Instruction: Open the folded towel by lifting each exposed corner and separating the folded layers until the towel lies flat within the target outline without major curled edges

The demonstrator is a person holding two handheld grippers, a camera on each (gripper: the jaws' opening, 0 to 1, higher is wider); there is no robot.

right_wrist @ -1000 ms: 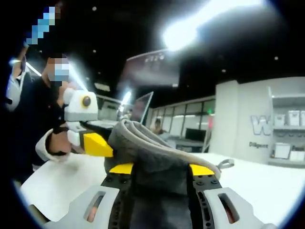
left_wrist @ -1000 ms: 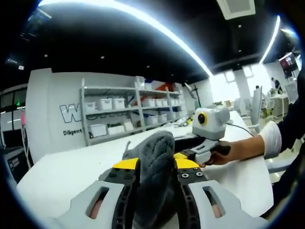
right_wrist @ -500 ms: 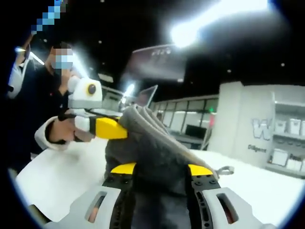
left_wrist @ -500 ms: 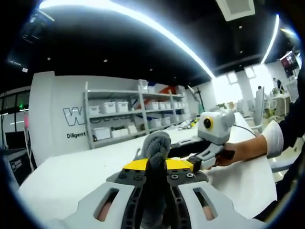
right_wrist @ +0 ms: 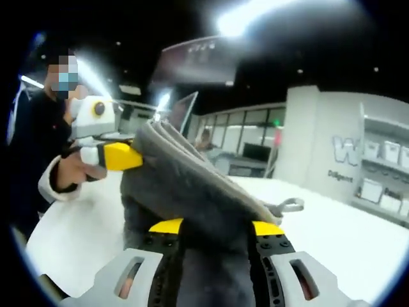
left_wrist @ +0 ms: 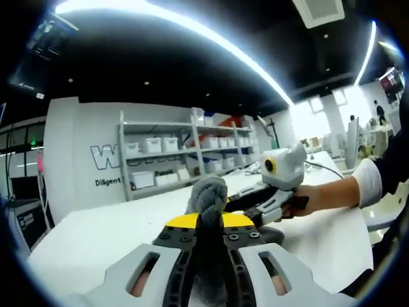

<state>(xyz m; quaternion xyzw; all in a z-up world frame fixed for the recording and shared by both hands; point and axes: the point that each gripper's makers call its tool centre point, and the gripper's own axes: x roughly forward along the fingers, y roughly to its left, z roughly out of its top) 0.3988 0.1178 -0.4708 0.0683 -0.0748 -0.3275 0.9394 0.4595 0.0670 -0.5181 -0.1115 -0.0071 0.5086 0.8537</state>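
Left gripper view had the left gripper [left_wrist: 209, 225] clamped on a bunched grey towel [left_wrist: 206, 198] above the white table [left_wrist: 96, 236]. Right gripper [right_wrist: 214, 230] pinched the same towel's other edge, folds stretched between both.

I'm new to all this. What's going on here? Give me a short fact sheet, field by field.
Item handled: grey towel, still folded in layers
Left hand-held gripper: shut on a bunched part of the towel
Right hand-held gripper: shut on the towel's folded layers
Towel position: held up above the white table, not spread flat
Hanging loop: sticks out from the towel's edge
Background: shelves with white bins
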